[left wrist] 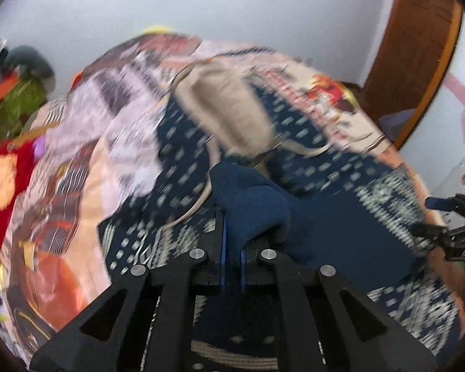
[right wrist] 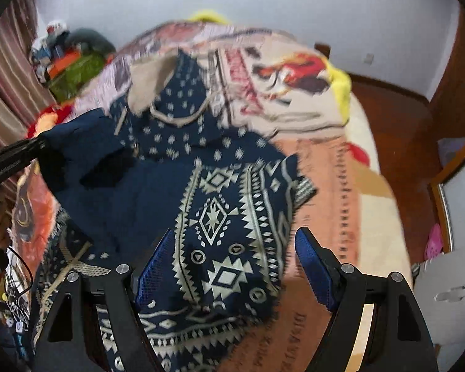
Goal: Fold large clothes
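Your left gripper (left wrist: pixel 232 241) is clamped tight on a bunched fold of the navy-blue woven garment with cream geometric patterning (right wrist: pixel 220 217), the plain blue cloth pinched between its blue-lined fingers (left wrist: pixel 223 235) and bulging up out of the jaws. Your right gripper (right wrist: pixel 237 266) is spread wide and grasps nothing; its blue-padded fingers (right wrist: pixel 314 266) hover just over the patterned panel, one on each side of it. The garment lies across a bed covered with a peach and cream printed blanket (right wrist: pixel 341 186), its dotted upper part and cream-trimmed neckline further from you, and its right edge falls near the blanket's middle. Beyond, a heap of green and red fabric (left wrist: pixel 18 102) sits at the bed's far left, under a white wall (right wrist: pixel 294 6). You look to be mid-fold, judging by the raised left corner: one side is lifted while the other side is not yet gripped. The next move probably calls for lowering the right gripper onto a matching edge or corner and closing on it, so both sides travel together. The blur hides fine detail, so the exact seam you hold cannot be told.
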The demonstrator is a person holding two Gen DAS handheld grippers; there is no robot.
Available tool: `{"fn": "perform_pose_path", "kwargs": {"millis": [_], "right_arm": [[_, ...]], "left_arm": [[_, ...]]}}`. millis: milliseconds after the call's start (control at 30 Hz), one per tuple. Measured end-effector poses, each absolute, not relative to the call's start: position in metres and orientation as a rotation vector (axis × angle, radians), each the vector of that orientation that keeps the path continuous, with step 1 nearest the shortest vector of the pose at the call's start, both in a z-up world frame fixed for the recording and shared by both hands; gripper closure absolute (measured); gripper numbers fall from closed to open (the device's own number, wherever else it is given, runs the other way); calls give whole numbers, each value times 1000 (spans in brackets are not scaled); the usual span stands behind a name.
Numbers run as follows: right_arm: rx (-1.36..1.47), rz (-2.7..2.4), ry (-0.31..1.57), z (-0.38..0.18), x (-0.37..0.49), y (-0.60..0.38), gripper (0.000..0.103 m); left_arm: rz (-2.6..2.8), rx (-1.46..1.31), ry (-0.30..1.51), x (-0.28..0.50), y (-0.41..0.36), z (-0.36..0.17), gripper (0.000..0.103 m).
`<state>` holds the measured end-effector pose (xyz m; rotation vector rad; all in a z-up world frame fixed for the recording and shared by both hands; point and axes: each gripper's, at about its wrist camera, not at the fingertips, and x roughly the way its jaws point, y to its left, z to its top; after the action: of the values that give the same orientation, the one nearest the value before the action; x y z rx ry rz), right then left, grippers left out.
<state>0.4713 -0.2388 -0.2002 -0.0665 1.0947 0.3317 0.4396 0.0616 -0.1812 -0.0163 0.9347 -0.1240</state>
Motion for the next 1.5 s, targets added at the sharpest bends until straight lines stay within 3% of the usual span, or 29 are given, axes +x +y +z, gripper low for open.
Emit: {"fn": "perform_pose_path", "kwargs": {"millis": [167, 300, 433, 667, 800, 1067, 1167, 1233, 1333, 1500], "right_arm": [[-175, 326, 1150, -227, 476, -215, 25], [-268, 329, 1151, -239, 473, -201, 20], [-269, 337, 1157, -242, 474, -201, 17], [-272, 341, 1160, -242, 475, -199, 14], [-269, 333, 1144, -235, 475, -198, 14], [-235, 320, 1063, -204, 476, -200, 15], [-240, 318, 1058, -202, 478, -199, 14], [-243, 321, 1059, -203, 478, -199, 14], [-249, 320, 1064, -209, 479, -201, 14], [-223, 306, 1097, -221, 484, -205, 14]], "left_arm": [[-106, -70, 1076, 439, 95, -221, 95], [-116, -74, 1198, 432, 111, -237, 73], [-75, 4, 1175, 412, 126, -231, 51], [-77, 20, 1130, 397, 126, -206, 49], [-140, -13, 1080, 403, 98, -195, 30], [-114, 130, 1143, 447, 30, -245, 26], [-62, 192, 1102, 448, 31, -258, 36], [-68, 168, 1083, 444, 42, -255, 60], [-53, 149, 1054, 437, 60, -245, 85], [-9, 27, 1028, 430, 109, -229, 99]]}}
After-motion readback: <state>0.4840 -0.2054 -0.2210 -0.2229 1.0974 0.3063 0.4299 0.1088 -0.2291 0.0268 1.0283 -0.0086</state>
